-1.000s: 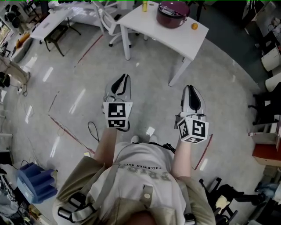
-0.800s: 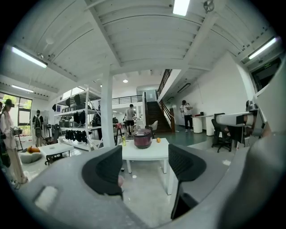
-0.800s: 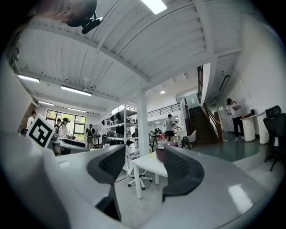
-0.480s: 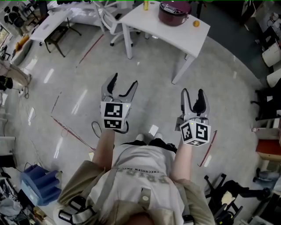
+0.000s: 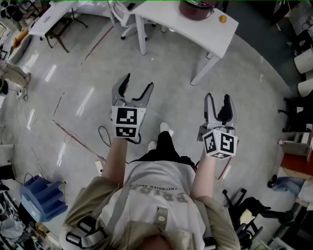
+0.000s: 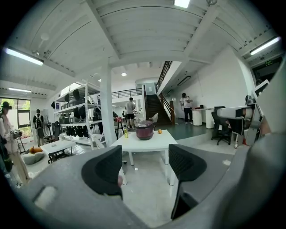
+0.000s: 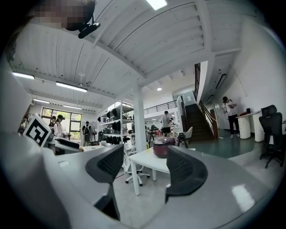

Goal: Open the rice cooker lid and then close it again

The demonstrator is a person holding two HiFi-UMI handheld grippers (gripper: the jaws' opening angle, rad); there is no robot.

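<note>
The dark red rice cooker point(image 5: 198, 9), its lid down, stands on a white table point(image 5: 186, 27) at the top edge of the head view, well beyond both grippers. It also appears in the left gripper view point(image 6: 145, 129) and the right gripper view point(image 7: 162, 146), small and distant between the jaws. My left gripper point(image 5: 138, 84) is open, its jaws having just spread apart, with nothing between them. My right gripper point(image 5: 218, 99) has likewise just opened and is empty. Both are held over bare floor in front of the person's body.
An orange point(image 5: 223, 19) lies on the table beside the cooker and a yellow bottle point(image 6: 126, 133) stands to its left. A white office chair point(image 5: 122, 14) sits left of the table. A blue crate point(image 5: 41, 197) and a floor cable point(image 5: 102, 139) lie at left. People stand far off.
Both grippers went from shut to open. The table and cooker slid toward the top edge of the head view, and a foot has stepped forward between the grippers.
</note>
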